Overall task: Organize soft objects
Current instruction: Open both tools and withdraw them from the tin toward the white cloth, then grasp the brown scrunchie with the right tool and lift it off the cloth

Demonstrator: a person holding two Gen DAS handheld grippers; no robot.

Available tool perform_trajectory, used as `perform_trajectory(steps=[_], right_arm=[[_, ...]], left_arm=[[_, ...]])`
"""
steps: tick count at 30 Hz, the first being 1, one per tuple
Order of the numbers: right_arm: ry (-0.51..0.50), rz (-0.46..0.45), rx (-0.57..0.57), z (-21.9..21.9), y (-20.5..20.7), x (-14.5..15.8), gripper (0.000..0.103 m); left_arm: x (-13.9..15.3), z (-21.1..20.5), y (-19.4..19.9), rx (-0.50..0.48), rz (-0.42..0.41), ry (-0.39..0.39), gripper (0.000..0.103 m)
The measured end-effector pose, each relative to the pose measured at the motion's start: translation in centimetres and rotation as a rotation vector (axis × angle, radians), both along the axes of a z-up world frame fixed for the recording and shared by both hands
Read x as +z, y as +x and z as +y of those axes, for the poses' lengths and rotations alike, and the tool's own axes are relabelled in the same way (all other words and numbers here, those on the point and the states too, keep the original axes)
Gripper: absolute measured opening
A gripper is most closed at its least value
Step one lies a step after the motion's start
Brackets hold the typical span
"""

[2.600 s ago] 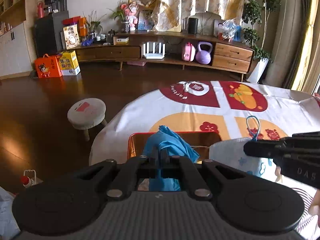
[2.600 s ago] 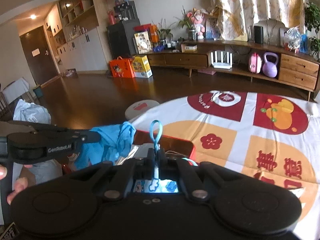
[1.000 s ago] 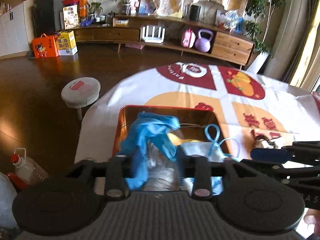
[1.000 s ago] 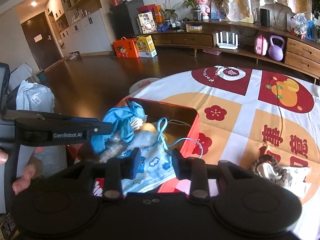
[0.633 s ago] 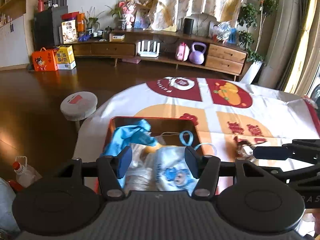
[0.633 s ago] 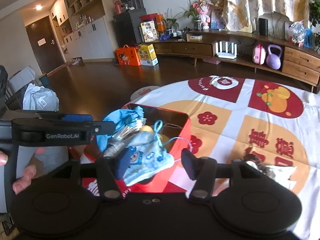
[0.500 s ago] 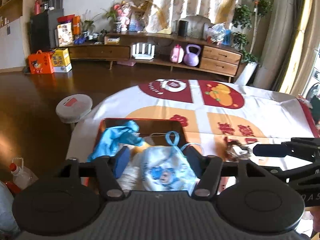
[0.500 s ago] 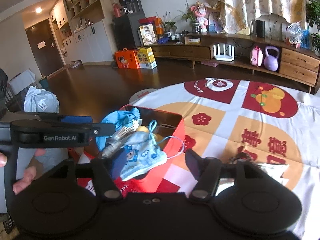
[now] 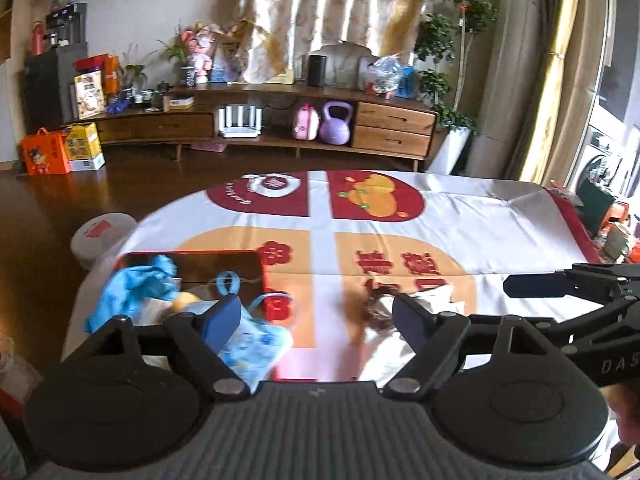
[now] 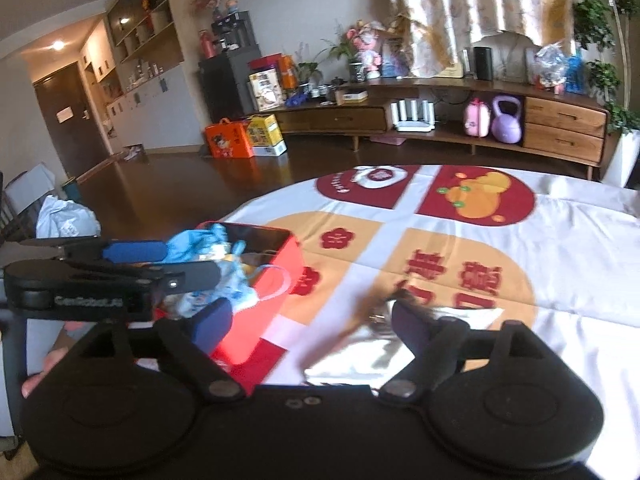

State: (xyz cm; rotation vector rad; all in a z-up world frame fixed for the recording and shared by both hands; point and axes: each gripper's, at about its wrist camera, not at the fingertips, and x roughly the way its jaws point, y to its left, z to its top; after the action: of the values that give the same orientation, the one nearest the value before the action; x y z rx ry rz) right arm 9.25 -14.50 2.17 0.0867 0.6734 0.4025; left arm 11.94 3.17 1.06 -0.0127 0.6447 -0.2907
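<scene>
On the worktop with its printed white, red and orange cloth [image 10: 560, 240], the red rectangular box [image 10: 276, 276] holds a crumpled blue glove [image 9: 132, 284] and a pale blue patterned face mask [image 9: 256, 340] draped over its near edge. Right of the box lies a blurred brown and white soft bundle [image 10: 384, 320]. Both the left gripper [image 9: 316, 316] and the right gripper [image 10: 312, 320] have their fingers spreading wide with nothing clamped.

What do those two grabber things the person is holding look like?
Both are black plastic. The left tool has two big round discs at its base, ribbed grey casing between them, jointed black linkage bars with silver pins, and blue pads on its fingers. The right tool matches it. Seen from the side, the left tool's arm carries white lettering, too blurred to read.
</scene>
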Motion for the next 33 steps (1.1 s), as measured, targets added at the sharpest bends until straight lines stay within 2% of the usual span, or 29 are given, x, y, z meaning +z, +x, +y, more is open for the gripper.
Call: perform_trajectory(steps=[5, 14, 18, 22, 24, 26, 33], right_arm=[[-0.005, 0.001, -0.06, -3.2, -0.3, -0.7, 0.103], [-0.033, 0.024, -0.131, -7.5, 0.9, -2.4, 0.103], [-0.06, 0.048, -0.148, -8.7, 2.1, -3.8, 0.103], [-0.057, 0.078, -0.171, -9.6, 3.8, -5.1, 0.098], [-0.062, 0.087, -0.159, -9.5, 4.9, -5.5, 0.096], [-0.079, 0.095, -0.143, -9.2, 5.9, -6.0, 0.089], [-0.114, 0.137, -0.073, -7.3, 9.5, -7.7, 0.082]], left_arm=[[-0.9, -2.6, -0.1, -0.026, 0.01, 0.019, 0.086], [-3.5, -5.8, 0.6, -0.076, 0.044, -0.001, 0.086], [-4.9, -7.0, 1.5, -0.105, 0.056, 0.02, 0.086], [-6.8, -8.1, 2.6, -0.114, 0.088, 0.027, 0.086], [-7.6, -8.6, 3.0, -0.129, 0.098, 0.025, 0.086], [-8.4, -9.2, 3.3, -0.149, 0.1, 0.026, 0.086], [-10.6, -10.8, 4.8, -0.18, 0.116, 0.044, 0.086]])
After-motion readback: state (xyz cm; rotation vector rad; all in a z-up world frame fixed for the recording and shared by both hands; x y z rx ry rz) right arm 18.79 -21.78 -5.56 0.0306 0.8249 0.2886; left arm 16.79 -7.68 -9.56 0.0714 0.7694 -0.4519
